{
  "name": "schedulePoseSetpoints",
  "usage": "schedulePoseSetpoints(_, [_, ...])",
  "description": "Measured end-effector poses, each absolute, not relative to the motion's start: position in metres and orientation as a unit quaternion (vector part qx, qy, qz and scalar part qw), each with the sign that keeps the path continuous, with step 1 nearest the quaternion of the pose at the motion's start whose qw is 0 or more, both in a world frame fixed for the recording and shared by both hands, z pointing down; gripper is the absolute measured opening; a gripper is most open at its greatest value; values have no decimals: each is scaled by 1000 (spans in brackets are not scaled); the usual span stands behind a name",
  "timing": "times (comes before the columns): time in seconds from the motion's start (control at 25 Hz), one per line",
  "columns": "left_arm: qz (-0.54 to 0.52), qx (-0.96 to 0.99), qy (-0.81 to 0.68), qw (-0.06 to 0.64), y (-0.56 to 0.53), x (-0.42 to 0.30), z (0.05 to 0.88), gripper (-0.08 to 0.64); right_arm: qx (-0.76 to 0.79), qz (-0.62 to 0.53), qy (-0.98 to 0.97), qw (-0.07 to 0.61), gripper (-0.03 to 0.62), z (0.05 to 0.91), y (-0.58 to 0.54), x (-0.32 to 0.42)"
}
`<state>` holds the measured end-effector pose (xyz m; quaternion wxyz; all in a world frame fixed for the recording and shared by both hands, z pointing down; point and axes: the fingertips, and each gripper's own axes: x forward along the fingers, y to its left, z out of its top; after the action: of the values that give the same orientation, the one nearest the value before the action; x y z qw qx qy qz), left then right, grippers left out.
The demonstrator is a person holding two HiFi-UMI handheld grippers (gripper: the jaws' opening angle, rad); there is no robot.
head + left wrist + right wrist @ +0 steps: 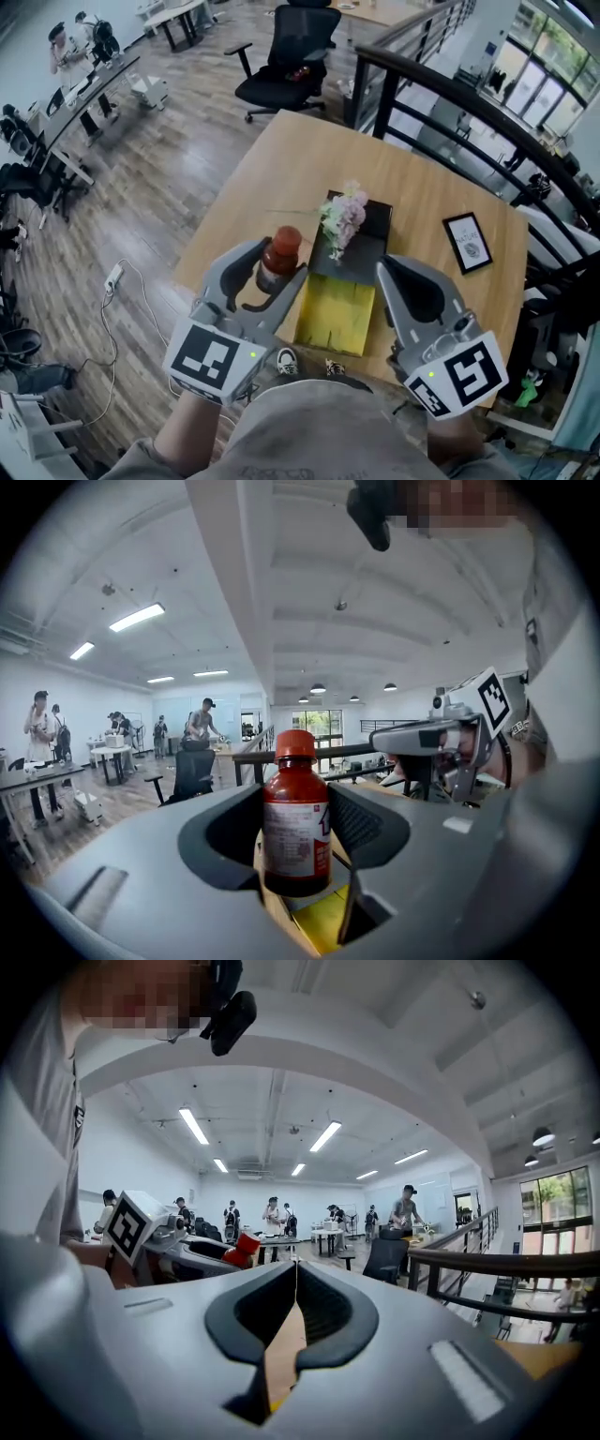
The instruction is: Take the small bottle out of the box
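- Head view: the left gripper point(281, 260) clasps the small bottle point(282, 242) above the table point(281, 159), just left of the yellow-lined box point(336, 314).
- Left gripper view: a dark red bottle with an orange-red cap and a white label stands upright between both pads.
- Right gripper view: the right gripper point(292, 1288) is closed, with nothing in it.

The left gripper point(295, 797) holds the small bottle point(296, 832) upright, its dark fingers point(367, 823) pressing the bottle's two sides. The bottle has a red cap and a white label. Below it show a yellow box point(323, 919) and a strip of wooden bench point(275, 904). The right gripper point(412, 738) with its marker cube point(495, 694) hangs to the right. Far off stand a black chair point(192, 772) and a railing point(352, 752).
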<state>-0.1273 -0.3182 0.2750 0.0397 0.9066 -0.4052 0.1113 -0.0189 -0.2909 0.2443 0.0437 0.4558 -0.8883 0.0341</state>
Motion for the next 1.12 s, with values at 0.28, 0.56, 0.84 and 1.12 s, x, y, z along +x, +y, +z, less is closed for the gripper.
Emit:
schedulePoseSetpoints(0.28, [91, 914, -396, -1, -305, -154, 250, 219, 460, 45, -887, 7, 12, 224, -281, -27])
schedulePoseSetpoints(0.56, [75, 923, -378, 12, -293, -169, 260, 218, 480, 39, -877, 12, 12, 231, -277, -28])
schedulePoseSetpoints(0.84, [100, 919, -380, 37, -293, -179, 295, 218, 487, 67, -869, 51, 11, 272, -278, -35])
schedulePoseSetpoints(1.12, [94, 917, -385, 41, -302, -189, 296, 218, 478, 72, -873, 62, 11, 281, -279, -50])
